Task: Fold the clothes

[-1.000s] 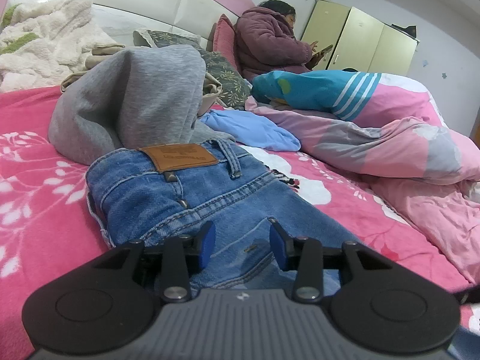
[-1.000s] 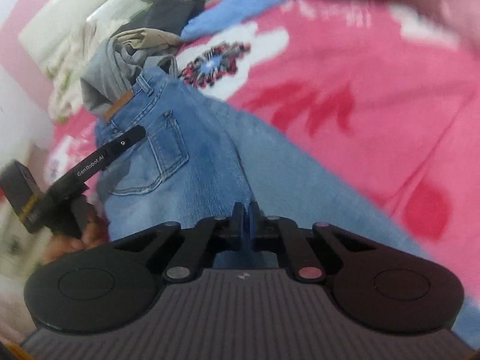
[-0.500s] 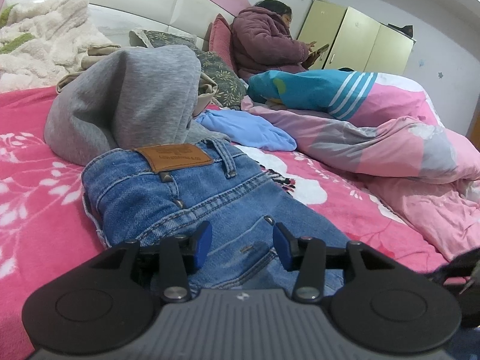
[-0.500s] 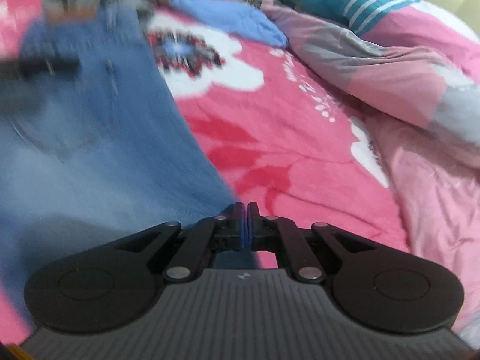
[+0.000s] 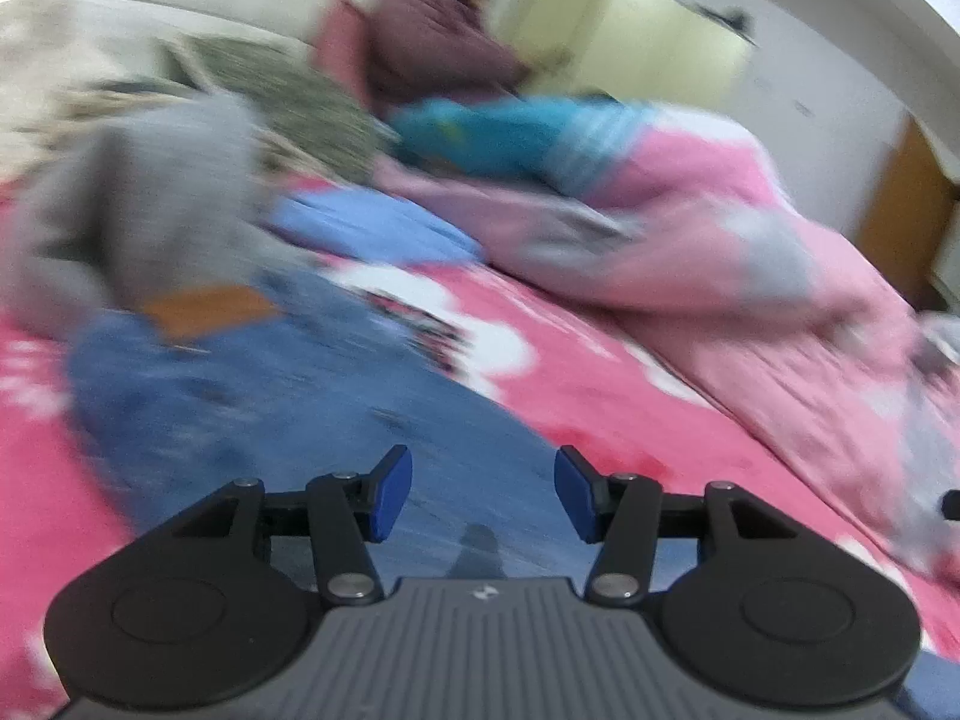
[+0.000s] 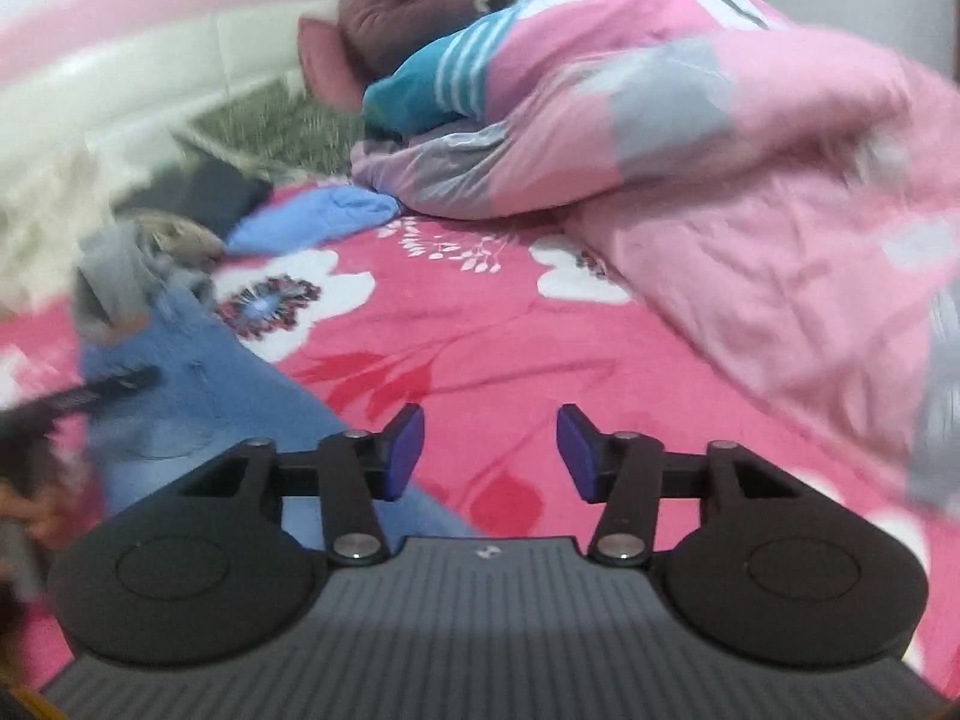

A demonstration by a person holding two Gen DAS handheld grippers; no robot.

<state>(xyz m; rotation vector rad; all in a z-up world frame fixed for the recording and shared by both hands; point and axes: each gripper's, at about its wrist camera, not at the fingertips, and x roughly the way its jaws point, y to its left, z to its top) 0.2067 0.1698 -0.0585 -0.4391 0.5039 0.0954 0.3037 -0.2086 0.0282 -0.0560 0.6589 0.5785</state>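
Both wrist cams low over bed (headboard-facing), sharing jeans (image 5: 336, 414).

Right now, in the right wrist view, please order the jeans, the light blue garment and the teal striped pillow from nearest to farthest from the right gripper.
From the right gripper:
1. Jeans, lower left, partly beneath it.
2. Light blue garment, left of centre, mid-bed.
3. Teal striped pillow, upper centre, near the headboard.

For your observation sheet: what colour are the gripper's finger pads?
Blue, clearest in the left wrist view: the left gripper pads.
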